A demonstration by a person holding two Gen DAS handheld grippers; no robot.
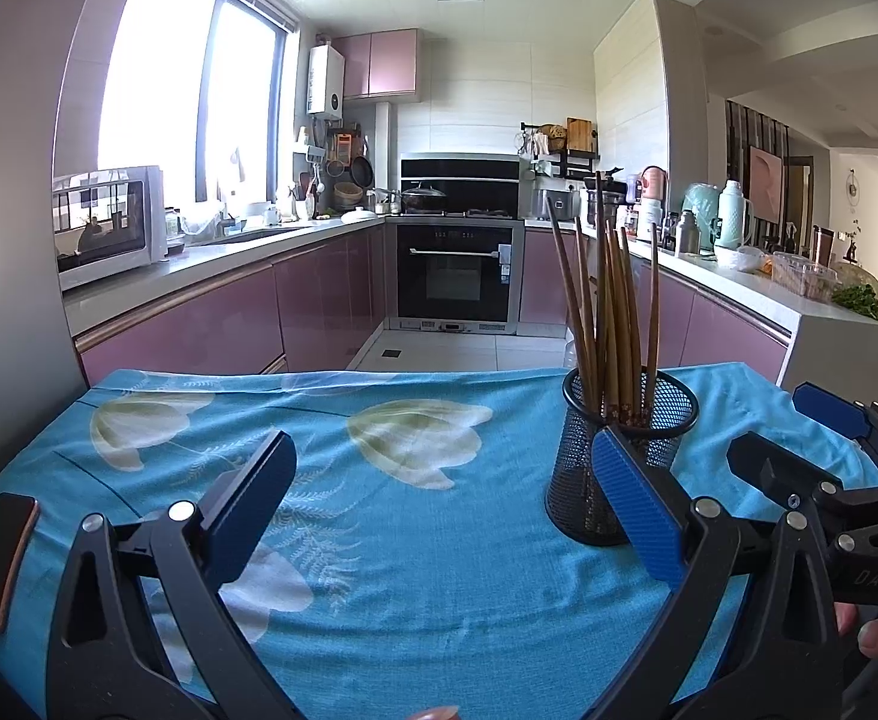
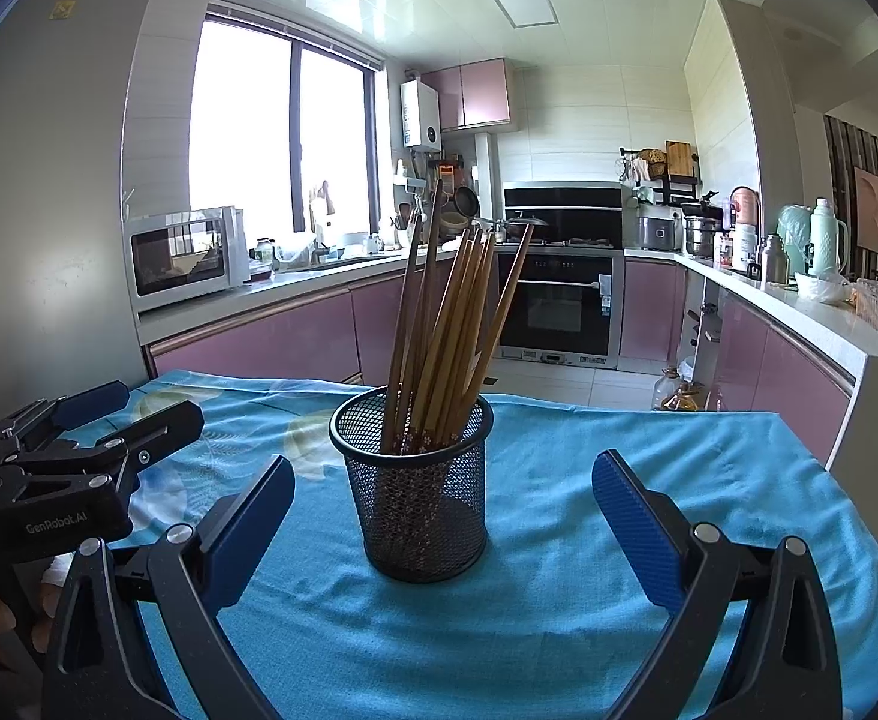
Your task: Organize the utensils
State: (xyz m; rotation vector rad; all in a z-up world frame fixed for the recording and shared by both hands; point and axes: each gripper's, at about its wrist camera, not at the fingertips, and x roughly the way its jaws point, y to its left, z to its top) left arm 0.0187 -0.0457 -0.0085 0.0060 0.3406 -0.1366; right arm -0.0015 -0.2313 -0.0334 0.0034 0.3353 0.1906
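A black mesh cup (image 2: 424, 498) stands upright on the blue floral tablecloth (image 2: 559, 600) and holds several brown wooden chopsticks (image 2: 445, 324), standing on end and fanned out. My right gripper (image 2: 442, 498) is open and empty, its blue pads either side of the cup and short of it. In the left wrist view the same cup (image 1: 595, 480) with the chopsticks (image 1: 610, 306) stands to the right, just behind my right-hand pad (image 1: 637, 504). My left gripper (image 1: 445, 480) is open and empty over bare cloth. Each gripper shows at the edge of the other's view.
A dark phone (image 1: 1, 558) lies at the cloth's left edge. Beyond the table's far edge are pink kitchen cabinets, an oven (image 1: 457, 276), a microwave (image 1: 109, 222) at the left and a cluttered counter (image 1: 739, 264) at the right.
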